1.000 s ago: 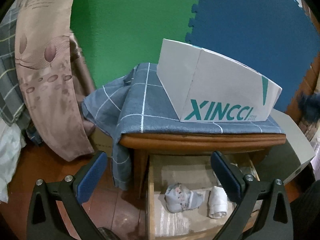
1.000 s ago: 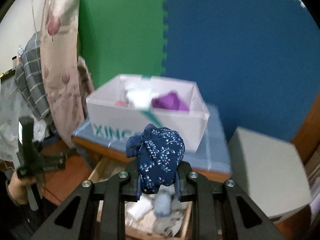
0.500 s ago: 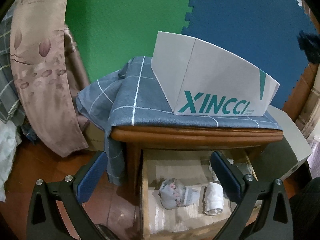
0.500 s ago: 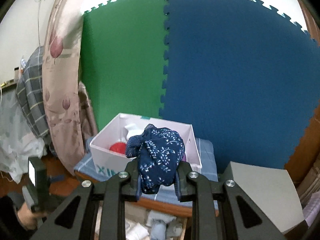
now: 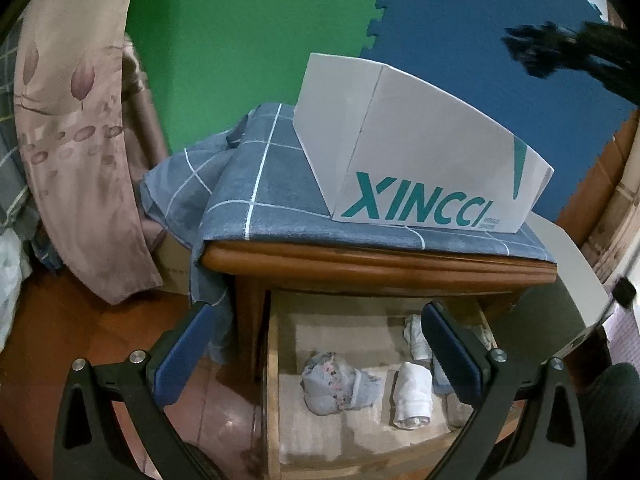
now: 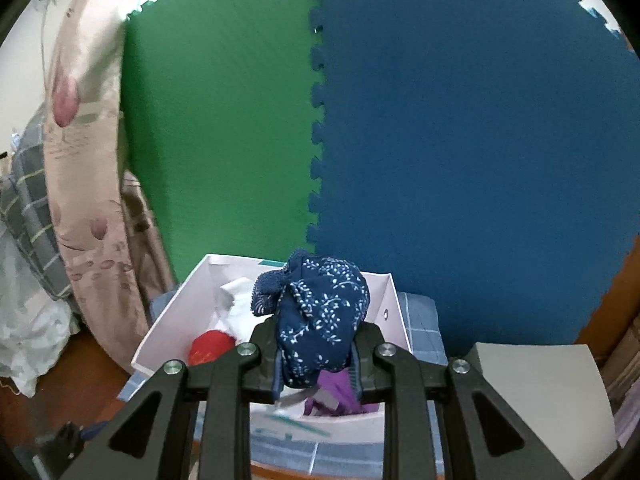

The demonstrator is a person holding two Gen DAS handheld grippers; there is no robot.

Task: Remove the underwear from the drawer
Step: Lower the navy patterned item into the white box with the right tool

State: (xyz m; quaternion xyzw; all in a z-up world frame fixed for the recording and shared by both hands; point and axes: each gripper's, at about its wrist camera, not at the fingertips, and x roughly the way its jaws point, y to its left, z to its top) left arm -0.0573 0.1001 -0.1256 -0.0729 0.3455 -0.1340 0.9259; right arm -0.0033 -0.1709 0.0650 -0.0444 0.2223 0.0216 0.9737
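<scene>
Right claw holds a bundle of underwear over the white box; left claw waits open above the drawer.

We have our right claw [image 6: 316, 364] clamped tight on the navy floral underwear [image 6: 320, 320], which bulges up above the fingers and hangs over the open white box [image 6: 176, 320]. In that box we see a red piece [image 6: 210, 346] at 9 o'clock of the bundle, a white one [image 6: 236, 308] at 10 and purple cloth [image 6: 336, 394] just under the claw. Our left claw [image 5: 316, 354] is spread wide with nothing in it, pointing down at the open drawer [image 5: 273, 380] below the cloth-covered nightstand [image 5: 376, 262]. Inside lie a pale grey rolled piece [image 5: 334, 388] and, at its 3 o'clock, a white roll [image 5: 412, 394].
</scene>
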